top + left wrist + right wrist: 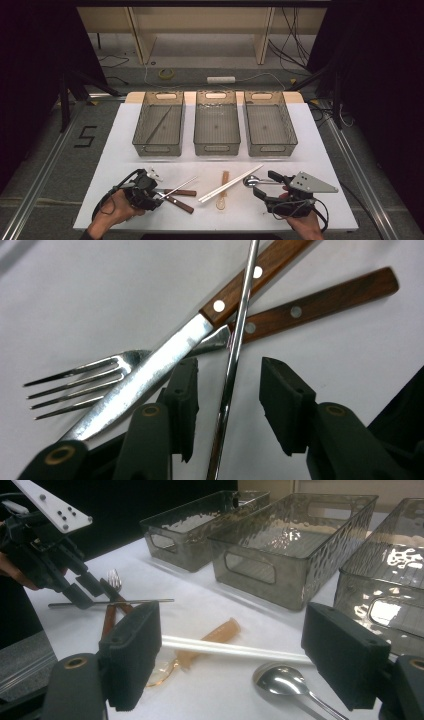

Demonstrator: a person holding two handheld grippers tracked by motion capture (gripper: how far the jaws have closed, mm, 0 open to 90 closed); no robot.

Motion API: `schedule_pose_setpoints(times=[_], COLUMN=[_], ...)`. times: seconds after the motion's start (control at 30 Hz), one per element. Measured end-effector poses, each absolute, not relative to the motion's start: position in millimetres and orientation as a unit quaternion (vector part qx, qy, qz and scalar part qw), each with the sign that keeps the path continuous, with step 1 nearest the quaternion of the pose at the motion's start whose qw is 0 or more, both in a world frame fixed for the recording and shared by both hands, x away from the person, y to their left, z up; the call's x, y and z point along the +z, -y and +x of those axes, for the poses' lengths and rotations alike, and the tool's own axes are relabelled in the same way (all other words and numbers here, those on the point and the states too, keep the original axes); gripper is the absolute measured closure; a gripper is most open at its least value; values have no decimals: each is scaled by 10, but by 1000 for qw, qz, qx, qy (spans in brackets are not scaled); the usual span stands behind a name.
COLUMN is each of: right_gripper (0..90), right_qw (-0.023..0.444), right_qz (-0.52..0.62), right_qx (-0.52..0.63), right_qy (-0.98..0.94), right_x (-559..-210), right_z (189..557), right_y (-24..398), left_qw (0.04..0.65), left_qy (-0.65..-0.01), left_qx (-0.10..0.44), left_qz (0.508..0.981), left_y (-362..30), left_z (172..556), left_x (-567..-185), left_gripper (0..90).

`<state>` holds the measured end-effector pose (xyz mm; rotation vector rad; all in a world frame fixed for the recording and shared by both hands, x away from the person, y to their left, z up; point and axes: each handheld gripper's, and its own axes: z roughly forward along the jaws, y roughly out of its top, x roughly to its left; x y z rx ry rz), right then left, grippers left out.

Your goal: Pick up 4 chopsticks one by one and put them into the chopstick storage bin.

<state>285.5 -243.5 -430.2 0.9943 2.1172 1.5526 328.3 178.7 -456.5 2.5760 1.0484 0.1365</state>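
Observation:
A metal chopstick [243, 305] lies across a wooden-handled knife [165, 355] and a fork [80, 382] at the table's front left. My left gripper [228, 367] straddles the chopstick's lower end. There is a gap on each side of it, so the pads do not press. In the high view this gripper [159, 192] sits low over the metal chopstick [181, 186]. At the front right, my right gripper [235, 630] stands wide open just above the table. A metal spoon [280, 680] and a pair of white chopsticks [225, 649] lie ahead of its jaws.
An amber plastic spoon [223, 192] lies under the white chopsticks [232, 182]. Three clear bins stand in a row at the back: left [145, 135] with one thin stick [159, 125] inside, middle [216, 148], right [270, 148]. The white mat's front edge is close to both hands.

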Motion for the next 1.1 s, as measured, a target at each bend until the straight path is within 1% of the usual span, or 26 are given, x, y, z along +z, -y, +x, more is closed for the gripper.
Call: schedule_pose_setpoints(times=[0.3,0.67,1.1], right_gripper=[249,250,251], right_qw=[166,165,164], right_qz=[349,349,350], right_qx=[546,545,544], right_qy=[-744,-744,-744], right_x=[-4300,-4301,-4303], right_z=[2852,2855,2857], right_y=[2435,2433,2435], left_qw=[169,152,151], left_qy=[-366,-358,-329], left_qx=[44,52,55], left_qz=[914,920,931], left_y=[-1779,-1765,-1726], left_z=[3285,3309,3281], left_x=[-4616,-4653,-4654], left_gripper=[675,717,832])
